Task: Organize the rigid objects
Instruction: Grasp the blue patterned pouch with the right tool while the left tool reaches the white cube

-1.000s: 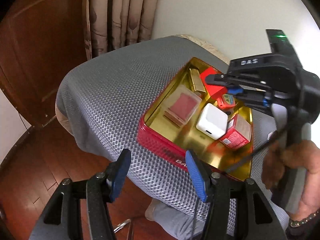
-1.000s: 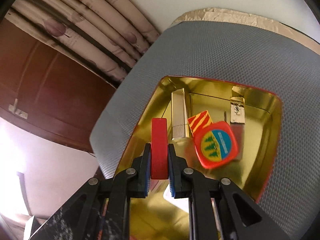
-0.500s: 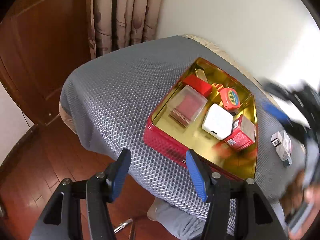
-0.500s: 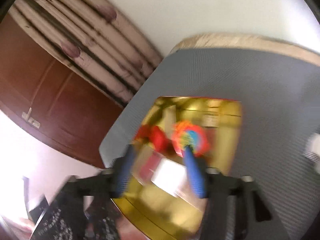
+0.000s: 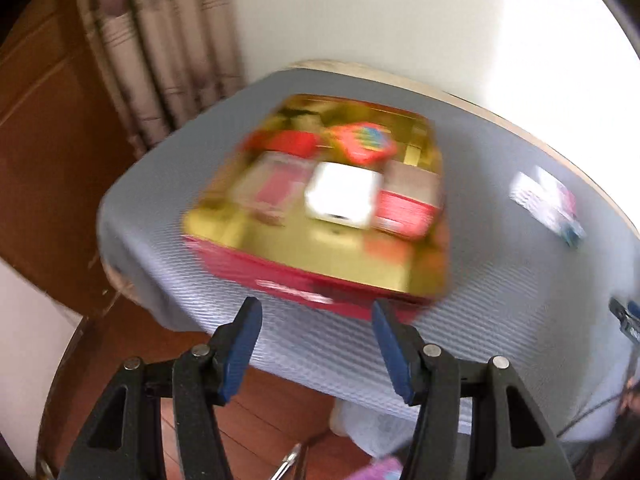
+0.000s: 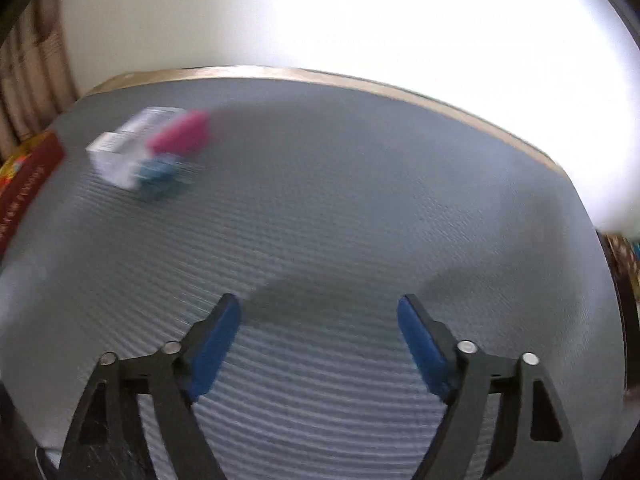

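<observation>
A red tin with a gold inside (image 5: 304,280) sits on the grey mesh table cover (image 5: 500,280). It holds a white block (image 5: 340,196), a red box (image 5: 404,212), a red block (image 5: 292,142), a round red tape measure (image 5: 368,140) and a clear case (image 5: 272,192). My left gripper (image 5: 316,328) is open and empty just before the tin's near wall. My right gripper (image 6: 320,320) is open and empty over bare cover. A small white box (image 6: 124,152) with a pink item (image 6: 182,134) and a teal item (image 6: 160,176) lies far left of it. Both views are blurred.
The tin's red side (image 6: 24,188) shows at the left edge of the right wrist view. The white box also shows in the left wrist view (image 5: 544,200). A curtain (image 5: 160,60) and wooden door (image 5: 48,140) stand behind; wooden floor (image 5: 260,420) lies below the table edge.
My right gripper has let go of the red block into the tin, opened, and swung right away from the tin. My left gripper has swung right, still open.
</observation>
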### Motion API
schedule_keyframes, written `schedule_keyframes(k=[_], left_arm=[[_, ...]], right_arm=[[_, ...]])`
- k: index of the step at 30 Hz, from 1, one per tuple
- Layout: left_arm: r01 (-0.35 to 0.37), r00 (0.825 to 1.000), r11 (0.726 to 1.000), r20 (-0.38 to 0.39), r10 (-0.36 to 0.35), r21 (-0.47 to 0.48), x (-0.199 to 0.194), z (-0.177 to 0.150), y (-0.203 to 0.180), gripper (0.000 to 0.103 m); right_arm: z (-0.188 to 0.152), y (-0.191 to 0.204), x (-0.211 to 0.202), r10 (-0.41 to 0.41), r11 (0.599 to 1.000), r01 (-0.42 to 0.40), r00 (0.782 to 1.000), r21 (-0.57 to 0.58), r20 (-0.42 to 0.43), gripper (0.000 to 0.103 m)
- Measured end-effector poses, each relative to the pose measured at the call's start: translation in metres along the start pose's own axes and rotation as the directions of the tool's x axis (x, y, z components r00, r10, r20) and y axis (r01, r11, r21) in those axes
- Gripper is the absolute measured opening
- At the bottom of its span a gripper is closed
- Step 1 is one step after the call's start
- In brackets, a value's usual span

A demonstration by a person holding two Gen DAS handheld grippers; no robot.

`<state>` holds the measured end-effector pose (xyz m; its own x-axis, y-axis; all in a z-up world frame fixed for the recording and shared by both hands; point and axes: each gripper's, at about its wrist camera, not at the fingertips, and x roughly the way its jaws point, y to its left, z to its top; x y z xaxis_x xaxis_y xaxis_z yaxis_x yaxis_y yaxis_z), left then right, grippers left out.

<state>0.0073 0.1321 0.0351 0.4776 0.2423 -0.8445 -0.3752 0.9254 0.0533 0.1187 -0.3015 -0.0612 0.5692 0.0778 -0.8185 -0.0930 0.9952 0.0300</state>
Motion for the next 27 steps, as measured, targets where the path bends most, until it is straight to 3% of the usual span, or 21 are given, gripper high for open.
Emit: schedule_keyframes(k=[6,11,16,23,27], left_arm=[[0.124,0.992,0.989,-0.044,-0.121,0.077,-0.003,0.009,-0.067,0.058],[0.130,0.990,0.985,-0.064,-0.123,0.115,0.001,0.011,-0.104,0.058],[0.119,0.989,0.985,-0.104,-0.106,0.123,0.009,0.010,-0.114,0.058],[0.124,0.982,0.990,-0.151,-0.113,0.066,0.023,0.014,-0.101,0.058],[0.128,0.977,0.991,-0.178,-0.118,0.046,0.036,0.019,-0.099,0.058]], right_arm=[[0.001,-0.022,-0.005,0.096,0.991,-0.100,0.994,0.085,0.045,0.093],[0.025,0.010,-0.016,0.277,0.961,-0.278,0.955,-0.002,0.107,0.094],[0.060,0.063,0.007,0.320,0.943,-0.310,0.945,-0.123,0.073,0.094],[0.074,0.104,0.037,0.320,0.924,-0.305,0.947,-0.233,0.030,0.093],[0.079,0.117,0.048,0.316,0.909,-0.305,0.949,-0.284,-0.006,0.077]])
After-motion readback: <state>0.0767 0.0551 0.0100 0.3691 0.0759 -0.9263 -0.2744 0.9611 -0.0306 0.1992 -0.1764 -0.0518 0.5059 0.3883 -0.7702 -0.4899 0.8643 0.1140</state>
